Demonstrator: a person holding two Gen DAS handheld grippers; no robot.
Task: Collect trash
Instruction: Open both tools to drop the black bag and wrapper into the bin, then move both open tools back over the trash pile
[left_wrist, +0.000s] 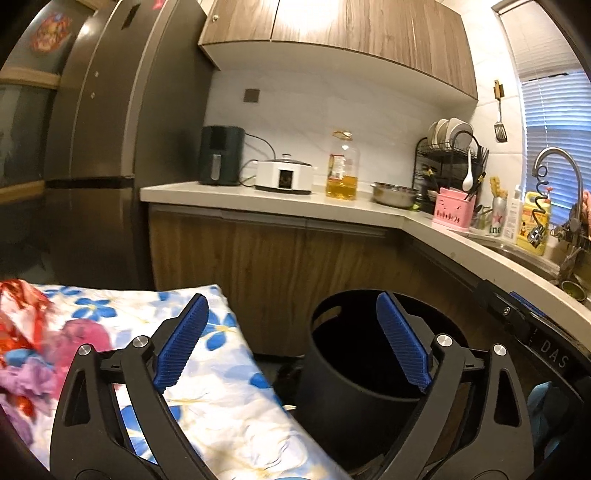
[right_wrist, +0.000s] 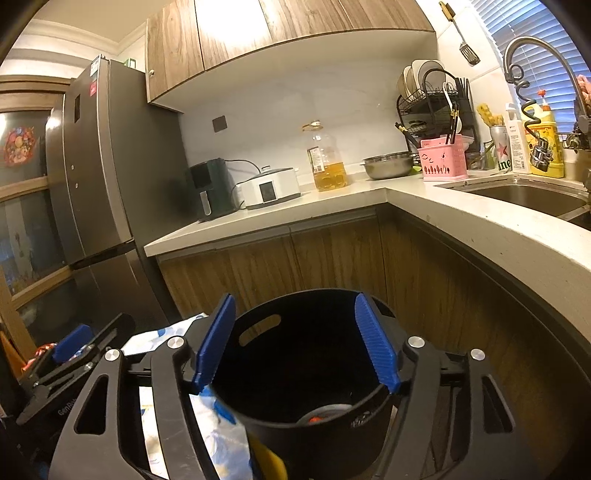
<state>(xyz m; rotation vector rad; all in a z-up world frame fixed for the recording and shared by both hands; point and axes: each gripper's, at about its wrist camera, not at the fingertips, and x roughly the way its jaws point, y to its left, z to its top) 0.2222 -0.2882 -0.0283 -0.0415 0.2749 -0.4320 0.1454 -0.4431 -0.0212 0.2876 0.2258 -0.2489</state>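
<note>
Though my left gripper (left_wrist: 291, 339) and right gripper (right_wrist: 295, 341) gape empty beside the round black plastic bin (right_wrist: 306, 369), the crumpled red-and-purple wrappers (left_wrist: 26, 350) left of it look light and soft; I'd pinch a fold.

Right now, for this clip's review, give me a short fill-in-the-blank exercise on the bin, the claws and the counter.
1. The bin below the right claw is coloured ____.
2. Both the right claw and the left claw stand ____, with nothing gripped.
3. The cloth left of the bin has blue ____ printed on it.
4. The oil bottle stands on the counter between the white cooker and the steel ____.

Missing words: black; open; flowers; bowl
</note>
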